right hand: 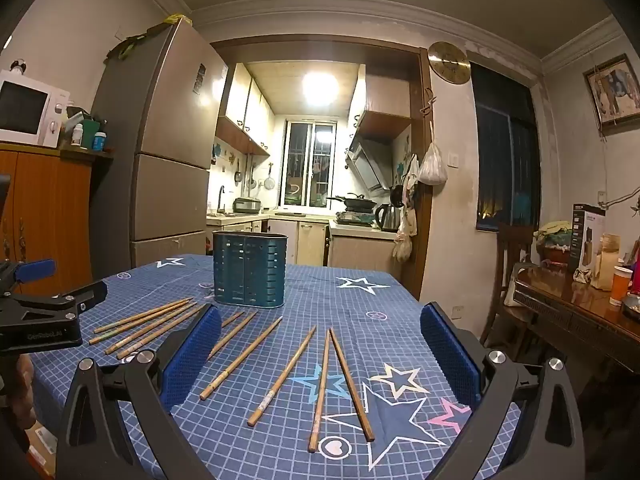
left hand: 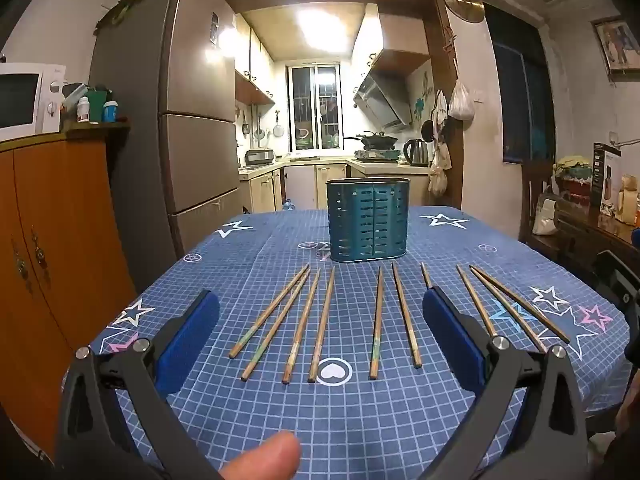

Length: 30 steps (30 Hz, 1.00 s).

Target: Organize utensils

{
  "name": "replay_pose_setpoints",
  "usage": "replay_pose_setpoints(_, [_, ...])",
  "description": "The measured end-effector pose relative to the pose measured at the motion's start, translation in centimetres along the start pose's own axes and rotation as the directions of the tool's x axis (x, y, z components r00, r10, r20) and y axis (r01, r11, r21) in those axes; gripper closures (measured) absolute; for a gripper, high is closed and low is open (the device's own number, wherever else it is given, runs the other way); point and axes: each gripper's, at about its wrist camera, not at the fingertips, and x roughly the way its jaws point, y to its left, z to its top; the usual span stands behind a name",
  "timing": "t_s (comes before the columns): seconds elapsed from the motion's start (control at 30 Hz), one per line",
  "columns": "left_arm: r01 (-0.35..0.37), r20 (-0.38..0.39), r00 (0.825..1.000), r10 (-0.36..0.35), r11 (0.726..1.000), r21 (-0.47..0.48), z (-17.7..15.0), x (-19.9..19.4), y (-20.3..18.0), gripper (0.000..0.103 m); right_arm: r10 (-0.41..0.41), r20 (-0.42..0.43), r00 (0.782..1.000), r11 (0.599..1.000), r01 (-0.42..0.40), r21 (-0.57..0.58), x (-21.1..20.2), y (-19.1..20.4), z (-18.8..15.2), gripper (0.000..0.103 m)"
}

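Several wooden chopsticks (left hand: 320, 326) lie side by side on a blue gridded tablecloth with stars (left hand: 328, 416). Behind them stands a teal perforated utensil holder (left hand: 367, 220), upright and apparently empty. My left gripper (left hand: 320, 312) hovers over the near side of the row, jaws wide open, nothing between the blue pads (left hand: 188, 340). In the right wrist view the chopsticks (right hand: 282, 376) fan out before my right gripper (right hand: 320, 336), also wide open and empty. The holder (right hand: 249, 269) stands at the back left there, and the left gripper (right hand: 36, 276) shows at the left edge.
A wooden cabinet (left hand: 48, 248) with a microwave on top and a tall fridge (left hand: 188, 120) stand left of the table. A dark side table (right hand: 580, 312) with boxes and a cup sits to the right. A thumb (left hand: 264, 458) shows at the bottom.
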Motion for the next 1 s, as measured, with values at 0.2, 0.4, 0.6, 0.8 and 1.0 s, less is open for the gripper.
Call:
replay_pose_setpoints(0.2, [0.016,-0.006,1.0,-0.016,1.0,-0.018,-0.3,-0.1,0.9,0.005,-0.001,0.004,1.0,1.0,0.001,-0.002,0.0,-0.2,0.0,0.003])
replay_pose_setpoints(0.4, [0.011,-0.026,1.0,-0.012,1.0,-0.022,-0.3,0.4,1.0,0.005,-0.001,0.009,1.0,1.0,0.001,-0.012,-0.1,0.1,0.0,0.003])
replay_pose_setpoints(0.6, [0.017,-0.045,0.999,-0.018,1.0,-0.018,0.2,0.8,0.7,0.005,-0.005,0.019,1.0,1.0,0.006,-0.018,-0.2,0.0,0.3,0.003])
replay_pose_setpoints(0.8, [0.003,-0.035,0.999,-0.004,1.0,-0.024,0.3,0.6,1.0,0.005,0.0,0.027,1.0,1.0,0.0,-0.017,-0.6,0.0,0.4,0.003])
replay_pose_setpoints(1.0, [0.018,-0.043,0.999,-0.019,1.0,-0.026,0.2,0.8,1.1,0.005,0.023,0.032,0.999,1.0,-0.022,-0.015,-0.6,0.1,0.3,0.003])
